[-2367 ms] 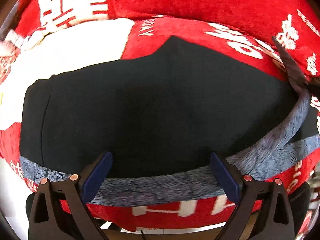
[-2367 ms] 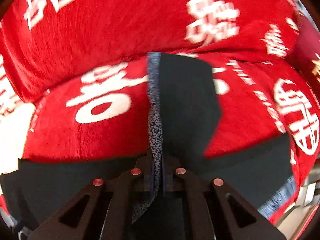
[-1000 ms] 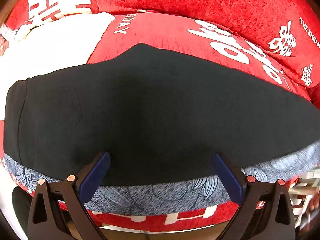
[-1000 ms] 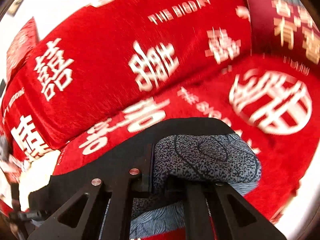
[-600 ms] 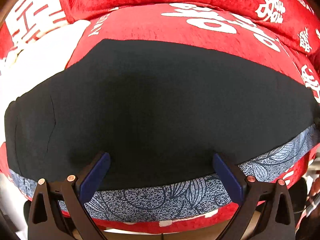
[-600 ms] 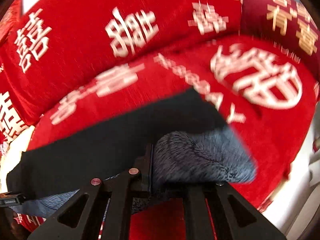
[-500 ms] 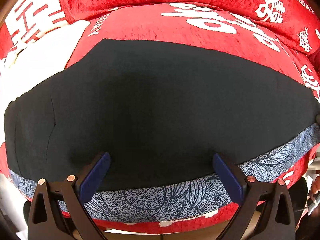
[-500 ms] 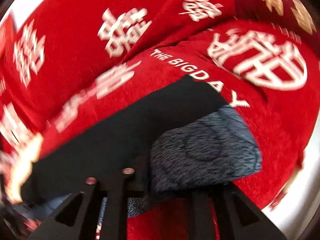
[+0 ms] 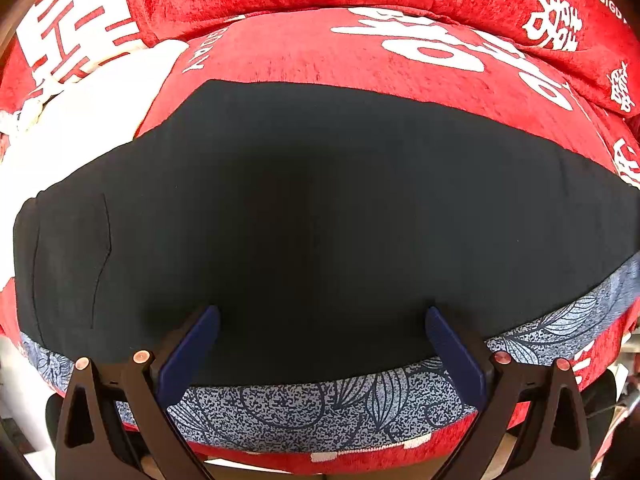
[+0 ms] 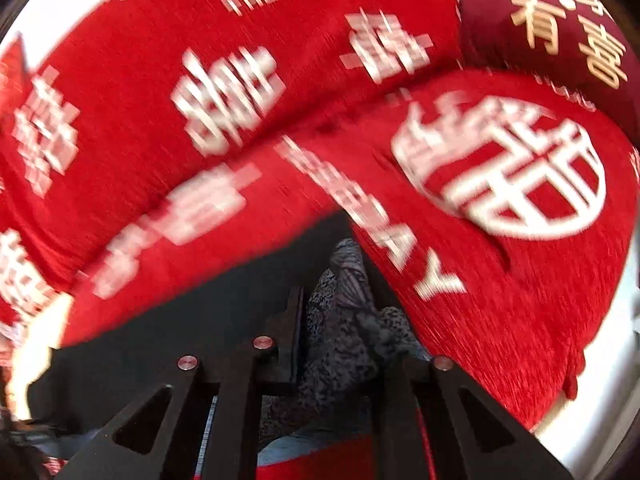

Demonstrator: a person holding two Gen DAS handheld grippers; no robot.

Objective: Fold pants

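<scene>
The pants (image 9: 320, 220) are black with a blue floral-patterned band (image 9: 304, 408) along the near edge. They lie spread flat across a red sofa seat. My left gripper (image 9: 320, 320) is open, its blue pads apart, hovering over the near edge of the pants and holding nothing. In the right wrist view my right gripper (image 10: 340, 320) has the patterned cloth (image 10: 344, 320) bunched between its fingers. The black part of the pants (image 10: 200, 320) stretches away to the left. The view is motion-blurred.
The sofa (image 9: 400, 60) is covered in red fabric with white characters; its backrest (image 10: 200, 60) rises behind the seat. A darker red cushion (image 10: 560, 20) with gold characters stands at the far right. A white patch (image 9: 80, 120) lies left of the pants.
The right gripper swung the lifted end of the pants down and to the right, laying the cloth out flat along the seat. The left gripper stayed open over the near edge.
</scene>
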